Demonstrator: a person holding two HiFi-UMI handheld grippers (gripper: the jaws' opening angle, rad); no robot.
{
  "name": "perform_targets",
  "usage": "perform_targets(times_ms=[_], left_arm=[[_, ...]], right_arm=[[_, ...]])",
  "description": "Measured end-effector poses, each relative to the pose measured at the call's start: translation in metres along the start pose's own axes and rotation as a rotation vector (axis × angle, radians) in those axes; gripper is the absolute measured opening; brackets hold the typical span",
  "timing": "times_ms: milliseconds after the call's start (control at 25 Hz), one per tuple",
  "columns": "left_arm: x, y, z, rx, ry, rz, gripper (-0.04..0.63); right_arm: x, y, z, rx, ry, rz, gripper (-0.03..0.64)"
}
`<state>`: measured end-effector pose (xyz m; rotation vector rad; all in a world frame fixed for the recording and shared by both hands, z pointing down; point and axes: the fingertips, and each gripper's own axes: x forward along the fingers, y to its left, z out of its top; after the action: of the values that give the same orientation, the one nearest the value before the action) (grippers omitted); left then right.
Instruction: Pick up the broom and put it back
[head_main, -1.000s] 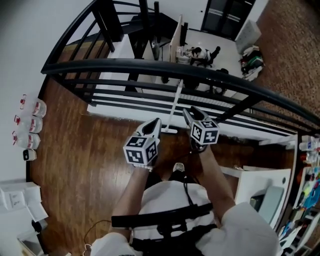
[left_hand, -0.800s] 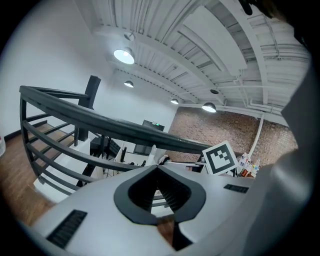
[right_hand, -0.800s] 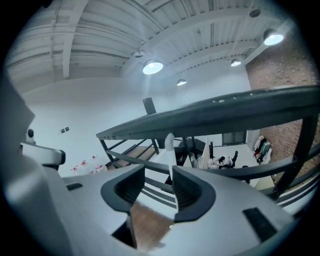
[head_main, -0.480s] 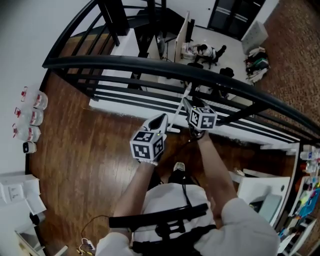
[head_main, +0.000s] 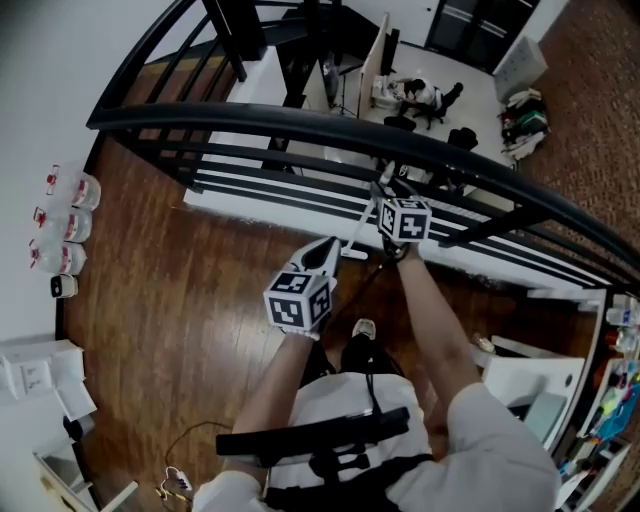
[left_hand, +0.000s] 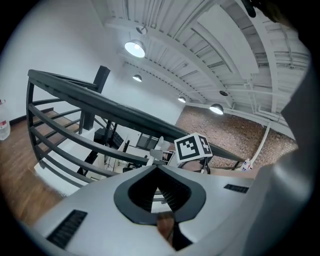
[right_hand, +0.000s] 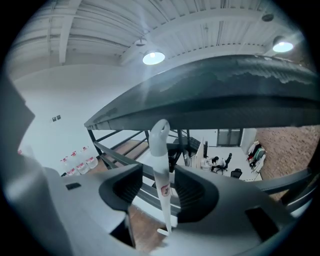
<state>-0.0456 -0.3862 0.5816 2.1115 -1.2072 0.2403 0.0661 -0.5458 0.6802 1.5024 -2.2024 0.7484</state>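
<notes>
Wooden floor runs up to a black railing, and the broom leans upright against that railing with its head on the boards. My right tool has just been opening its jaws; they stand wide on either side of the white handle without pressing it. My left tool is closed on nothing. By my reckoning nothing is done yet: gripping, lifting and returning all remain.
</notes>
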Motion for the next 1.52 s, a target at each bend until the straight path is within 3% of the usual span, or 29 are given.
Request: perform_targets(times_ms=[240,360,720,960,1240,1520], left_arm=[[-0.005,0.0,-0.007,-0.02,0.008,0.018,-0.012],[-0.008,0.005,-0.011,-0.024,0.007,0.028,-0.011],[-0.019,-0.005,-0.009,-0.017,-0.018,0.016,-0.012],[-0.039,-0.011,-0.01,-0.016,-0.036,-0.006,-0.012],[-0.063,-0.012,-0.002,-0.015,-0.072,-0.05,-0.012],[-0.086,-0.03,0.018,0.092,-0.117,-0.053,-0.012]], right_arm=[[0.008,-0.006,0.005,-0.017,0.005,-0.028,0.2],[0.01,-0.006,0.002,-0.025,0.0,-0.035,0.132],[-0.036,0.021,-0.033,-0.106,0.001,0.026,0.129],[-0.082,0.033,-0.053,-0.115,-0.002,0.022,0.128],[-0.145,0.061,-0.008,-0.128,-0.106,0.006,0.129],[-0.236,0.094,0.063,-0.165,-0.251,0.022,0.129]])
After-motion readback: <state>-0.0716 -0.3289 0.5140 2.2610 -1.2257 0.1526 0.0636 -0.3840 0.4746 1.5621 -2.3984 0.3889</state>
